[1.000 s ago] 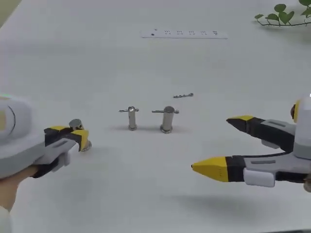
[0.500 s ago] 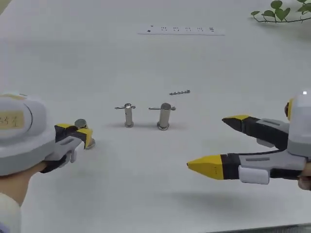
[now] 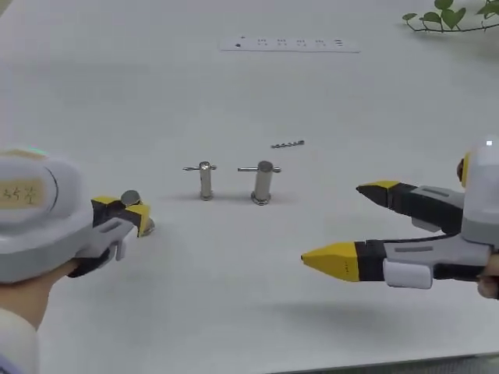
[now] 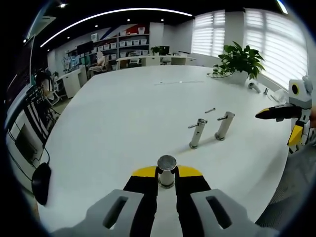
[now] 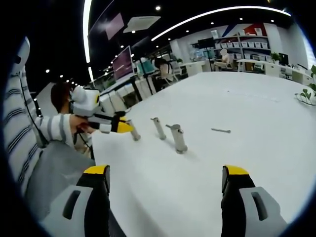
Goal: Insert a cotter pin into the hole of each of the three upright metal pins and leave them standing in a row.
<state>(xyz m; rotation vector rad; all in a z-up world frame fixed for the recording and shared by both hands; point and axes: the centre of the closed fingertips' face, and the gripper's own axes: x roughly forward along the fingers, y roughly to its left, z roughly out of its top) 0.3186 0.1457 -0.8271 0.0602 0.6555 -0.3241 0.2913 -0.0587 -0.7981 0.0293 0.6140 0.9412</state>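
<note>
Two upright metal pins (image 3: pixel 205 181) (image 3: pixel 263 182) stand side by side mid-table, each with a cotter pin through its hole. A third metal pin (image 3: pixel 132 204) (image 4: pixel 166 171) stands at the left, with my left gripper (image 3: pixel 125 216) (image 4: pixel 166 177) shut on it. A loose cotter pin (image 3: pixel 287 144) (image 5: pixel 220 131) lies behind the standing pair. My right gripper (image 3: pixel 343 226) (image 5: pixel 165 180) hovers open at the right, its yellow tips apart and holding nothing.
A white power strip (image 3: pixel 288 44) lies at the far side of the white table (image 3: pixel 249 296). A green plant (image 3: pixel 452 17) sits at the far right corner. In the right gripper view a person in a striped sleeve (image 5: pixel 49 129) holds the left gripper.
The head camera has shifted slightly. My left gripper with the third pin has edged a little to the right. The right gripper holds about the same place.
</note>
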